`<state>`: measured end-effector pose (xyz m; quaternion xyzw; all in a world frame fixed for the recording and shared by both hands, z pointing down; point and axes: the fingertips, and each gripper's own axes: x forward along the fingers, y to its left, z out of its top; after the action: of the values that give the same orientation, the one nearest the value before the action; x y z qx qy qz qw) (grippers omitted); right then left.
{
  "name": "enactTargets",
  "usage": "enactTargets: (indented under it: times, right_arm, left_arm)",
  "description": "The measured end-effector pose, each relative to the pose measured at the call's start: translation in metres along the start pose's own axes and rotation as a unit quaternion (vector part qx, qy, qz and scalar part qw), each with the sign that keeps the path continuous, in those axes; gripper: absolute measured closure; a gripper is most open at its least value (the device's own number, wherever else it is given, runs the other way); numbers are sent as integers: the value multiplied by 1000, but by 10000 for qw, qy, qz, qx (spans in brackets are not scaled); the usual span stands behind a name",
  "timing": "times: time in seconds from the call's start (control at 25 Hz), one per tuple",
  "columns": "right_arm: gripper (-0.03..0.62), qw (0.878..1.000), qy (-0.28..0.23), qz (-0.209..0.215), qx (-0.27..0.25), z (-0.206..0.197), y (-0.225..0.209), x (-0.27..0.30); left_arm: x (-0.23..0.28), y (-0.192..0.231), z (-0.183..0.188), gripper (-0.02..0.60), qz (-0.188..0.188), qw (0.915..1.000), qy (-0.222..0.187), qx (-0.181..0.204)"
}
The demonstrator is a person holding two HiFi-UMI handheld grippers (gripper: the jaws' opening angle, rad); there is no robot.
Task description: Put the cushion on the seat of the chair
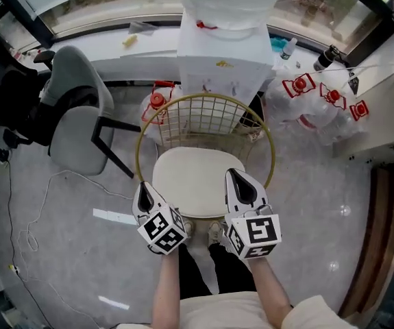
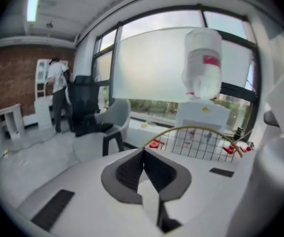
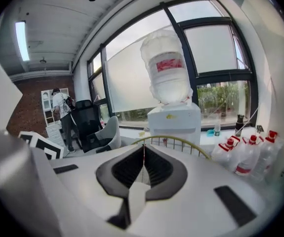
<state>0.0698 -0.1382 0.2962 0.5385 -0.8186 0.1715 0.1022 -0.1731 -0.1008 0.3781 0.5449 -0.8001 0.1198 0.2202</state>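
Standing at far left is a grey chair (image 1: 73, 125). Next, the left gripper (image 1: 144, 189) hangs with jaws pressed together, empty, by the near edge of the cushion (image 1: 193, 177), which lies on the wire chair (image 1: 207, 118) seat. The right gripper (image 1: 238, 180) hangs likewise closed and empty. Water bottles (image 1: 320, 105) cluster rightmost.

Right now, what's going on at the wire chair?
A person stands in front of the gold wire chair with a gripper in each hand. The white cushion already lies on its seat. The left gripper and the right gripper are held over the seat's near edge. Both have their jaws together with nothing between them, so neither is holding the cushion.
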Motion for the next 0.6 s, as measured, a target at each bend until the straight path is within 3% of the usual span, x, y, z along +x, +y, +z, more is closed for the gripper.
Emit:
enactTargets:
  times: [0.04,0.12,0.24,0.36,0.48,0.6]
  right_arm:
    - [576,9999,-114,-58,-82,15,0,-4]
    - [576,9991,-365,-134,-188,43,0,-13]
    - [576,9969,-748,-143,-183,84,6,-32]
    - [576,9934,-1139,-12,-164,117,17,-61]
    - [576,9873,-1554,107,-313,142,28,-96]
    - [576,9786,-2005,93,-456,166,33,-127]
  left_arm:
    - [-9,-15,31,566,-180,9984,-342,410]
    - [-36,-47,88,566,-505,9861,-1025,1210]
    - [-92,-93,158,566,-1036,9585,-2002,1744]
    - [-157,-136,205,566,-1852,9268,-2817,1657]
    - [-209,-166,225,566,-2800,9051,-2948,1242]
    - [-242,-176,247,566,-3158,8874,-3204,1002]
